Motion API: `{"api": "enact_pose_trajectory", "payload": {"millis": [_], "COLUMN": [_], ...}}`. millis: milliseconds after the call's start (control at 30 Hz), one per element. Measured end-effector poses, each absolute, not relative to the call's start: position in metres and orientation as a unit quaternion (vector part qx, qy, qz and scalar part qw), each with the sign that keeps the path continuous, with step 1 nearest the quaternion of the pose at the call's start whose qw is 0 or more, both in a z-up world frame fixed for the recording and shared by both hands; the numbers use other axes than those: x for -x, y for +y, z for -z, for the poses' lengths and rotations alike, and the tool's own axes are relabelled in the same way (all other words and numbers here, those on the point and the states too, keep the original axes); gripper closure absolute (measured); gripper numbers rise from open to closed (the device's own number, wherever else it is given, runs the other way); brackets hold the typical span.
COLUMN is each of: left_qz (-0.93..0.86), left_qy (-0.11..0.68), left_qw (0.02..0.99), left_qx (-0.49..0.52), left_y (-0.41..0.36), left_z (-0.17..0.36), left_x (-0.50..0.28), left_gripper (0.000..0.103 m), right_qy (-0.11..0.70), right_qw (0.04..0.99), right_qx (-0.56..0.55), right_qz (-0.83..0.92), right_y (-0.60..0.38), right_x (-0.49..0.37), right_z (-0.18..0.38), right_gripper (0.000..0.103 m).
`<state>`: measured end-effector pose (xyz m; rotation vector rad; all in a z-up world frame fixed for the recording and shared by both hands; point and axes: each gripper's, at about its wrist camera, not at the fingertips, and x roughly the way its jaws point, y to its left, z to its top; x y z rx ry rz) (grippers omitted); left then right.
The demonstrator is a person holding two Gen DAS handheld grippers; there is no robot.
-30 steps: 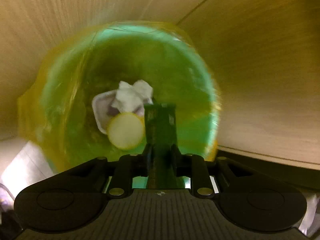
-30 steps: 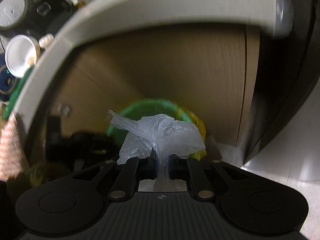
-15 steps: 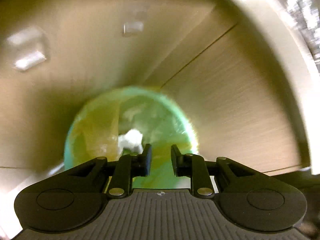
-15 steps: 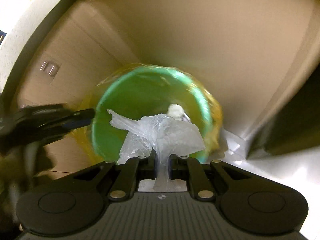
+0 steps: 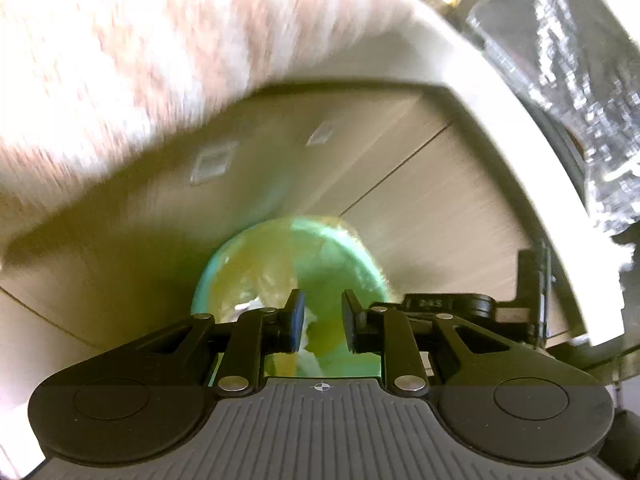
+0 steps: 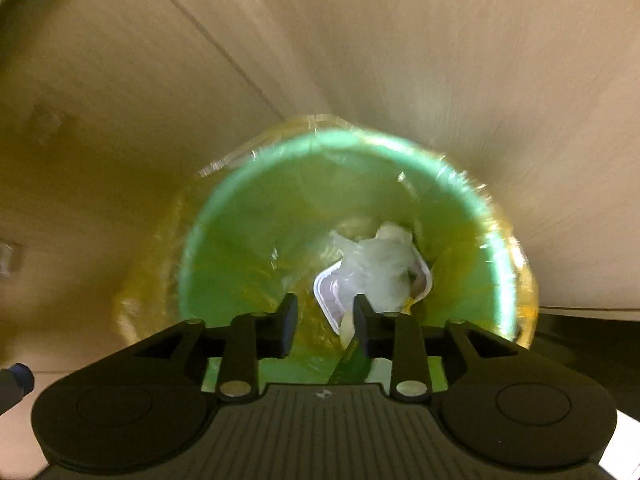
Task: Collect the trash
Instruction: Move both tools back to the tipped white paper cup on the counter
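A green trash bin (image 6: 460, 192) lined with a yellowish clear bag stands on the floor against wooden cabinet doors. Inside lie a white plastic tray (image 6: 332, 296), a crumpled clear plastic bag (image 6: 380, 260) and a dark green wrapper (image 6: 352, 364). My right gripper (image 6: 325, 320) is open and empty, directly above the bin's mouth. My left gripper (image 5: 322, 320) is open and empty, higher up, with the bin (image 5: 340, 252) below it. The right gripper's black body (image 5: 460, 304) shows at the right of the left wrist view.
Wooden cabinet doors (image 6: 400, 60) rise behind the bin. A white counter edge (image 5: 500, 92) curves above, with a blurred pinkish cloth (image 5: 140, 60) hanging over it and crinkled foil (image 5: 580, 80) at the far right.
The left gripper dropped the dark green wrapper into the bin, opened and rose away. The right gripper moved over the bin, opened and released the clear plastic bag into it.
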<state>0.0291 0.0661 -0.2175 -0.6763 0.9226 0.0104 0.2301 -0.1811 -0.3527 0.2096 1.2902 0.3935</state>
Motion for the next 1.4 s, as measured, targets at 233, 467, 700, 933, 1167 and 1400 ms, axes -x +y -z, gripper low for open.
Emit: {"api": "enact_pose_trajectory", "payload": {"millis": [233, 467, 700, 933, 1167, 1400], "left_qz": [0.029, -0.059, -0.074, 0.004, -0.031, -0.077], "left_qy": [0.388, 0.318, 0.309, 0.320, 0.315, 0.338], "left_qw": [0.866, 0.906, 0.905, 0.898, 0.902, 0.902], "left_qx": [0.315, 0.273, 0.282, 0.302, 0.293, 0.257], "left_y": [0.079, 0.134, 0.190, 0.197, 0.195, 0.186], "left_z": [0.136, 0.060, 0.076, 0.101, 0.105, 0.097], "left_x": [-0.042, -0.076, -0.103, -0.105, -0.102, -0.117], "left_gripper": [0.080, 0.080, 0.080, 0.080, 0.080, 0.080], "right_qy": [0.591, 0.515, 0.348, 0.256, 0.313, 0.378], "right_qw": [0.773, 0.793, 0.887, 0.930, 0.906, 0.871], "right_qx": [-0.148, -0.177, -0.028, 0.101, 0.121, 0.017], "right_qz": [-0.175, -0.275, -0.302, -0.244, -0.259, -0.314], "right_y": [-0.199, -0.158, -0.063, 0.020, 0.064, 0.002], "right_x": [-0.205, -0.191, -0.218, -0.308, -0.374, -0.327], "right_z": [0.267, 0.142, 0.029, -0.010, 0.012, 0.017], "right_gripper": [0.065, 0.059, 0.054, 0.055, 0.095, 0.094]}}
